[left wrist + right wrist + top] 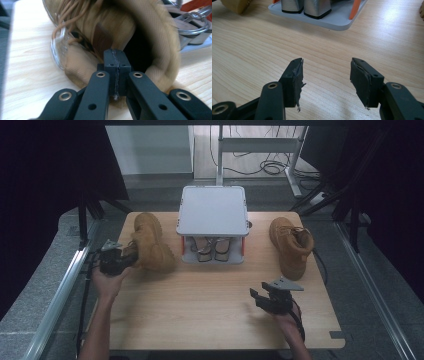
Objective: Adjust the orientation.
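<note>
A tan lace-up boot (pixel 150 245) lies at the table's left, its dark opening (pixel 140 47) turned towards my left gripper (pixel 129 256). In the left gripper view, that gripper (pixel 116 53) is shut, jaws pressed together at the boot's collar, where a brown strip (pixel 100 41) runs down into the tips. The matching boot (pixel 291 245) stands at the right of the table. My right gripper (pixel 256 296) hovers low over bare wood near the front. Its jaws (pixel 327 65) stand open with nothing between them.
A grey two-shelf rack (pixel 212 210) with orange posts stands at the back centre. A pair of shoes (pixel 212 251) sits on its lower shelf (pixel 337 23). Dark curtains flank the wooden table (pixel 210 310). Cables and a desk frame lie beyond the far edge.
</note>
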Tool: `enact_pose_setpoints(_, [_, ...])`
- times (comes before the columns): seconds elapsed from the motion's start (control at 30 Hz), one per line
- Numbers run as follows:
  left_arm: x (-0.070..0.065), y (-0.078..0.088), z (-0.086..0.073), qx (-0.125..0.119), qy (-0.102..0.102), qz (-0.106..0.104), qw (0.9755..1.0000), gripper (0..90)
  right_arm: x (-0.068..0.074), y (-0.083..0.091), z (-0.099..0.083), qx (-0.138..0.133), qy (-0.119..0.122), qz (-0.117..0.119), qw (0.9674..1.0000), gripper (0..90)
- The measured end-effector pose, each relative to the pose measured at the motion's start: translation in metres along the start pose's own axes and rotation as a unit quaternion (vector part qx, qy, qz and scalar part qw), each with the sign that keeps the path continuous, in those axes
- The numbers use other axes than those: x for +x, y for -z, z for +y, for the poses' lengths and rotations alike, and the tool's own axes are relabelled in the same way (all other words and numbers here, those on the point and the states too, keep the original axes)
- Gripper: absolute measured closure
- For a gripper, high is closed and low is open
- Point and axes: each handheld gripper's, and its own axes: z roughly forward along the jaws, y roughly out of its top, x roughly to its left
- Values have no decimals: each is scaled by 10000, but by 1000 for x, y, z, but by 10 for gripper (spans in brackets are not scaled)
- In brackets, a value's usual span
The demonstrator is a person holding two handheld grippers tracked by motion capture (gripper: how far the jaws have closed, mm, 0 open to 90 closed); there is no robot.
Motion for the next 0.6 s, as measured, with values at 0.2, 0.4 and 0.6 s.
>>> enact_pose_setpoints(0.2, [-26, -20, 30, 79, -243, -90, 9996, 885, 0, 0, -1, 15, -1, -19, 10000, 443])
enact_pose_setpoints(0.4, [-46, -33, 50, 58, -351, -127, 9993, 888, -2, 1, -2, 14, -57, -43, 10000, 443])
enact_pose_setpoints(0.6, [-46, -31, 49, -39, -278, -138, 9995, 892, -4, 2, -3, 20, -75, -68, 9999, 443])
